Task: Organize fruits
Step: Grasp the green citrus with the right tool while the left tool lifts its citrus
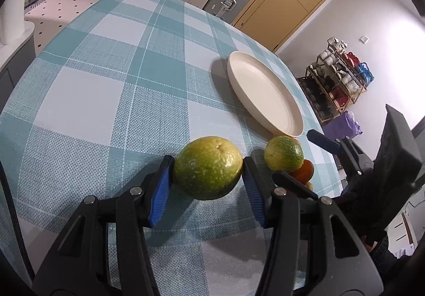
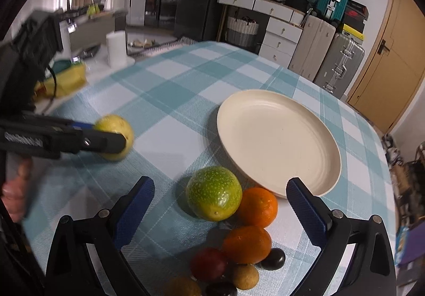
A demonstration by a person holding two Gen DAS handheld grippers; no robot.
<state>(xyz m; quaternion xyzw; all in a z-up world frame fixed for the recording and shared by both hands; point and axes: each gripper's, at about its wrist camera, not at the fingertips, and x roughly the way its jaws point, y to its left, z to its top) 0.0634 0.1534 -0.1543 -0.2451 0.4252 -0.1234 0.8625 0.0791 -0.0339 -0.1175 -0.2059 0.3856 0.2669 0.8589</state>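
Left gripper point(image 1: 208, 176): clamped on green fruit point(image 1: 207, 168), centre frame, between both pads.
Right gripper point(image 2: 220, 205): fingers apart, second green fruit point(image 2: 214, 193) between them, untouched.

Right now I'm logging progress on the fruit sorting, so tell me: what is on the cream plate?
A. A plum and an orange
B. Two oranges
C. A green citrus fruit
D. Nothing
D: the cream plate is bare in both views, the pile of fruit lies on the tablecloth beside its near rim, and the one green citrus picked so far sits in the left tongs.
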